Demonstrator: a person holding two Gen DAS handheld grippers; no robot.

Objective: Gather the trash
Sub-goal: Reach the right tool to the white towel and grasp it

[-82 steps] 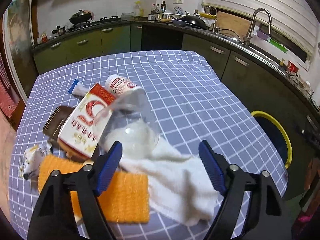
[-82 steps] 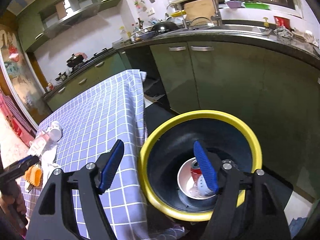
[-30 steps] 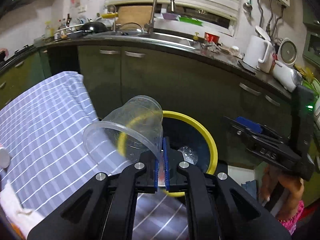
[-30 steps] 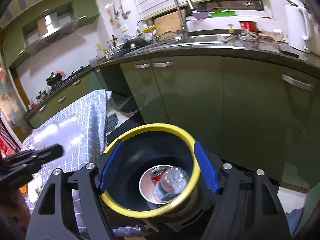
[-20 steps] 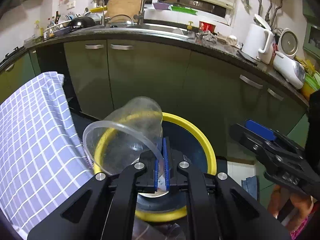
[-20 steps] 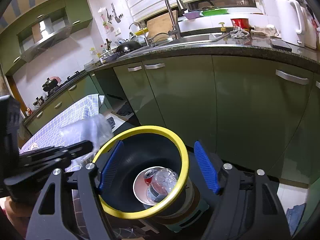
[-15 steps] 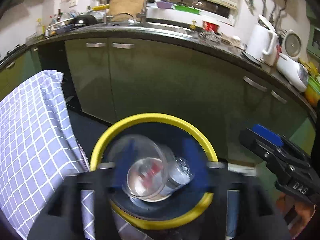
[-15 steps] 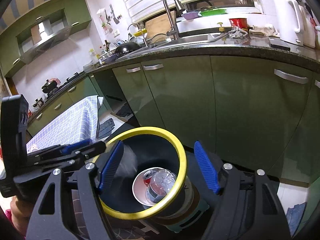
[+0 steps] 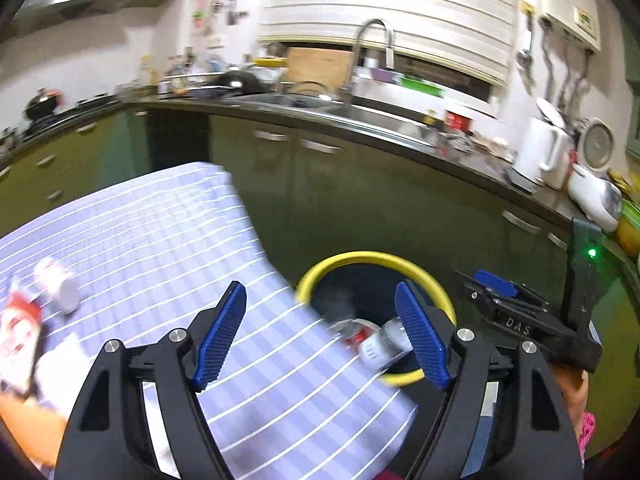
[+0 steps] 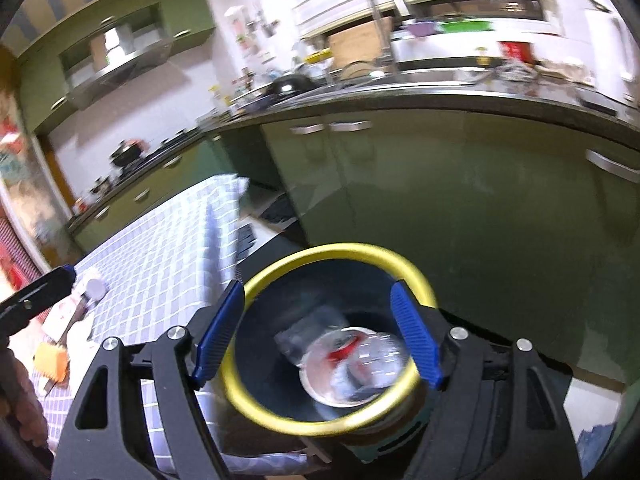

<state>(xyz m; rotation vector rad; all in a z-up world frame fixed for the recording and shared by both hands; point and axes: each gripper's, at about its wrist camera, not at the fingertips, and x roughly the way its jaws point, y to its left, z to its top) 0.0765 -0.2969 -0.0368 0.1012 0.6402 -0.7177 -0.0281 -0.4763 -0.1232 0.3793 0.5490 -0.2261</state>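
Observation:
The yellow-rimmed dark bin (image 9: 372,258) stands on the floor by the table's right edge; it also shows in the right wrist view (image 10: 332,251). Inside it lie a clear plastic cup (image 10: 308,332), a white bowl (image 10: 320,390), a red can and a clear bottle (image 9: 378,350). My left gripper (image 9: 320,336) is open and empty, above the table edge beside the bin. My right gripper (image 10: 316,334) is open and empty, over the bin's mouth; it also shows in the left wrist view (image 9: 516,304). A white red-labelled bottle (image 9: 58,286) and a red-and-white carton (image 9: 18,332) lie on the table.
The checked purple tablecloth (image 9: 160,240) covers the table. An orange cloth (image 10: 50,362) and white towel (image 10: 78,342) lie at its near left. Green cabinets (image 10: 460,200) and a counter with a sink and faucet (image 9: 372,48) run behind the bin.
My left gripper carried the clear cup over the bin, opened and dropped it in. It has since swung back left over the table. The right gripper stayed open above the bin.

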